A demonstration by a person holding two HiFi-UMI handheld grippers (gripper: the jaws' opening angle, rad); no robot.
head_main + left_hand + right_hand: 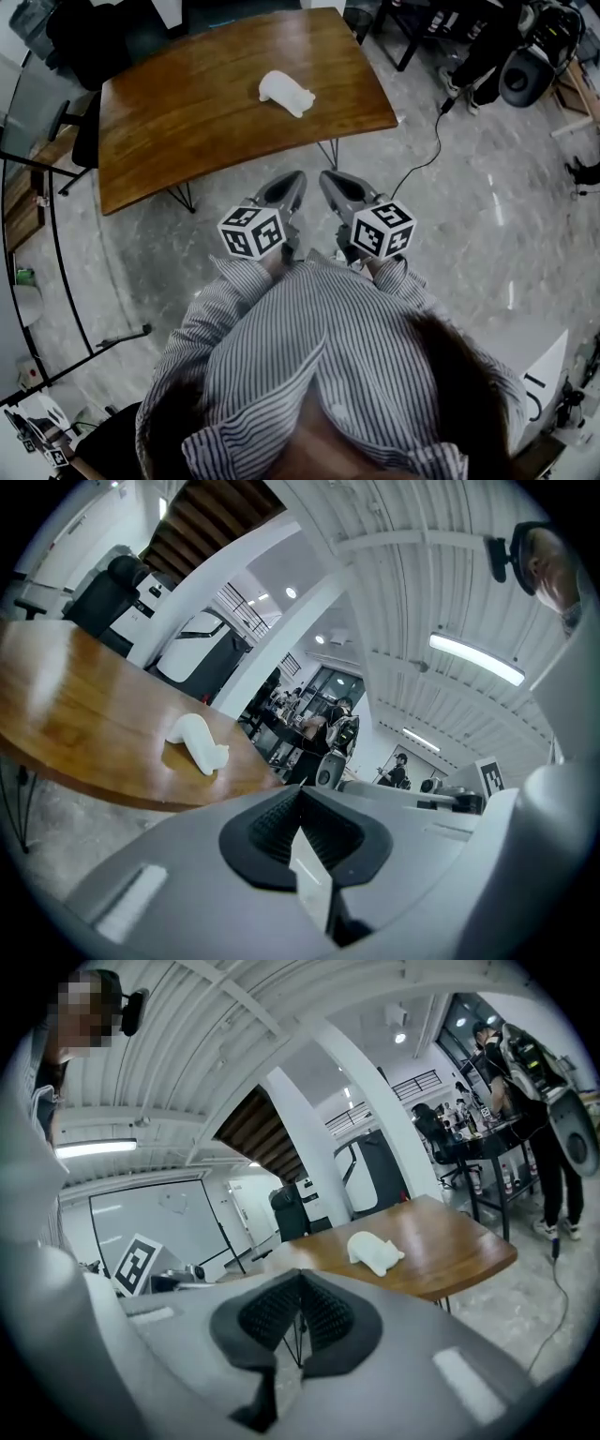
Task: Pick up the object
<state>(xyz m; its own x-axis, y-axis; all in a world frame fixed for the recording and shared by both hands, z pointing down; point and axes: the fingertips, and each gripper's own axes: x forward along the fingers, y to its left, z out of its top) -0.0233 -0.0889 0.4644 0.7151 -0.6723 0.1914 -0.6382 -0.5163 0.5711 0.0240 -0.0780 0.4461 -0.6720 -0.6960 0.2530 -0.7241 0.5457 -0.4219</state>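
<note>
Holding our left gripper (296, 178) and right gripper (326, 178) side by side over the floor, short of the wooden table (187, 122), we've got both pairs of jaws pressed together, empty. The white object (286, 93) lies on the tabletop, well apart from both.

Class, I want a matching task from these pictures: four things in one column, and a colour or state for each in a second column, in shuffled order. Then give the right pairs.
Things:
1. table
2. object
3. left gripper
4. shirt

Descriptions:
A. striped
B. white, lying on the table
C. shut, nothing between the jaws
D. brown wood

Pairs: 1-D, 2-B, 3-C, 4-A
</note>
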